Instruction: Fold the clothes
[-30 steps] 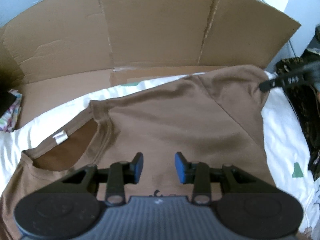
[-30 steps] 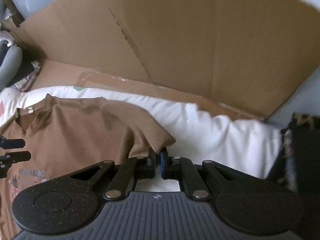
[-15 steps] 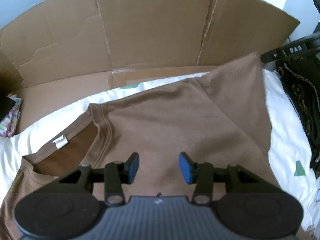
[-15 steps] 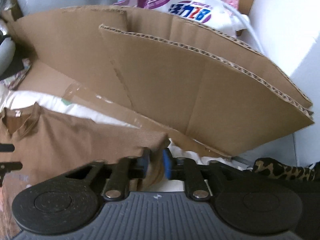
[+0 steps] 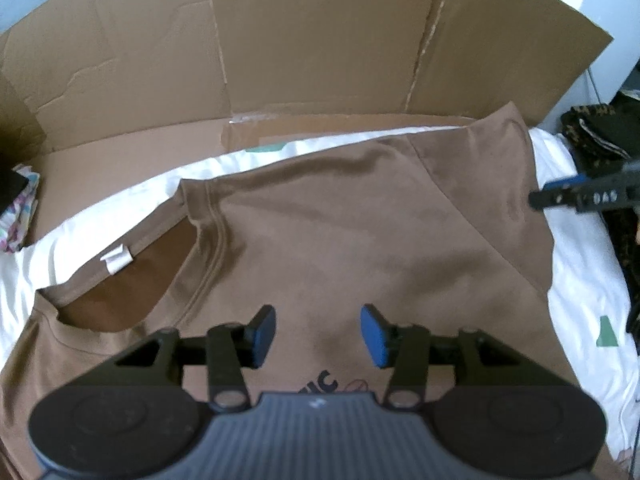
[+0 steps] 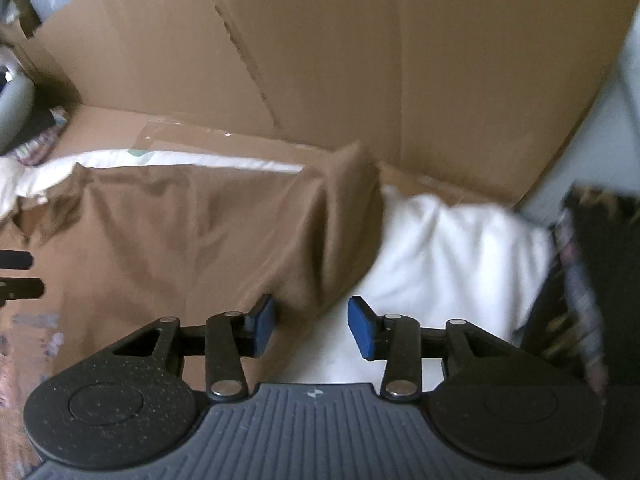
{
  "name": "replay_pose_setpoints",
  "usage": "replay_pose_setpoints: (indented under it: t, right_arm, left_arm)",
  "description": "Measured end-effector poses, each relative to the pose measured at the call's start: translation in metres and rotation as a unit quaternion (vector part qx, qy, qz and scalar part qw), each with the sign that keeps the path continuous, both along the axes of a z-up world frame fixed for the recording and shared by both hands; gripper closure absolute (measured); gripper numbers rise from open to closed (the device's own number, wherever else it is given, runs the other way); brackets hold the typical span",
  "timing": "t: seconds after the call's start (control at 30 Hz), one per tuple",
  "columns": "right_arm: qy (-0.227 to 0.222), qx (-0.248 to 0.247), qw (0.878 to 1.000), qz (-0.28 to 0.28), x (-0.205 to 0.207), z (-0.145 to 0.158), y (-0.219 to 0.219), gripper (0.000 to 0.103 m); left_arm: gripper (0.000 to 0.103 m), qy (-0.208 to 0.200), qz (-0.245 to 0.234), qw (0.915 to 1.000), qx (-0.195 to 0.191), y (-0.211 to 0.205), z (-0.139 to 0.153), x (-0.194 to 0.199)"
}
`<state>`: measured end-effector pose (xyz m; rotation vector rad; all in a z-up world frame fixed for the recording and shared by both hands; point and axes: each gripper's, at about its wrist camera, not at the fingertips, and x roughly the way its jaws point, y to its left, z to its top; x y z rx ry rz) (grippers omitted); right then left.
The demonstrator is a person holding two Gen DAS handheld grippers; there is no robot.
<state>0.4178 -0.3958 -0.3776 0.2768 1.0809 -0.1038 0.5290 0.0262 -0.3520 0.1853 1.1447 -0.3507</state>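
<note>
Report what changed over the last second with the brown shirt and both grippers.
The right gripper, shut on the sleeve a second ago, lifted it, then let go; its jaws are opening. The left gripper jaws are opening wider above the brown shirt. The shirt's body stayed flat on the white sheet.

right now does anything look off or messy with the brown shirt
Yes. The brown t-shirt lies mostly flat on the white sheet, but its sleeve by the right tool is bunched up and standing in a peak instead of lying smooth. That tool's jaws are opening, with a sleeve fold loose between them.
</note>
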Motion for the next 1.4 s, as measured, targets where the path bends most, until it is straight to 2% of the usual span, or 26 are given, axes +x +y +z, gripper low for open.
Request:
replay_pose_setpoints:
  t: [0.07,0.13,0.17,0.27,0.43,0.63,0.87,1.03,1.13,1.33,1.4]
  right_arm:
    - [0.001,0.02,1.0,-0.008,-0.003,-0.011,0.0,0.056]
    - [-0.001,0.038,0.999,-0.006,-0.004,-0.016,0.001,0.078]
    - [-0.003,0.04,0.999,-0.002,-0.004,-0.015,0.003,0.094]
    - [-0.011,0.029,0.999,0.015,-0.005,-0.006,0.011,0.1]
    - [-0.032,0.015,0.998,0.042,0.0,0.017,0.024,0.1]
    - [-0.057,0.027,0.995,0.074,0.013,0.036,0.045,0.1]
    - [-0.057,0.026,0.99,0.127,0.029,0.036,0.085,0.1]
    - [-0.035,0.026,0.983,0.176,0.039,0.025,0.11,0.098]
    - [-0.035,0.032,0.982,0.18,0.035,0.031,0.112,0.096]
    - [-0.043,0.019,0.984,0.169,0.025,0.047,0.093,0.076]
    - [-0.039,0.012,0.987,0.153,0.022,0.048,0.082,0.057]
  left_arm:
    - [0.051,0.003,0.001,1.0,0.002,0.0,-0.002,0.001]
    - [0.051,0.004,0.001,1.0,0.008,-0.001,-0.004,0.002]
    - [0.051,0.005,0.003,1.0,0.006,-0.001,-0.005,0.003]
    - [0.051,0.008,0.008,0.9999,-0.004,-0.002,-0.004,0.006]
    - [0.051,0.004,0.025,0.9993,-0.026,-0.002,0.003,0.01]
    - [0.051,-0.004,0.028,0.9991,-0.032,-0.005,0.01,0.01]
    - [0.051,-0.004,0.026,0.9995,-0.017,0.001,0.014,0.002]
    - [0.051,-0.006,0.035,0.9993,-0.008,0.011,0.021,-0.003]
    - [0.051,-0.008,0.032,0.9994,-0.004,0.013,0.024,-0.005]
    - [0.05,-0.008,0.034,0.9994,-0.001,0.014,0.023,-0.002]
    - [0.049,-0.009,0.04,0.9991,-0.009,0.012,0.024,0.0]
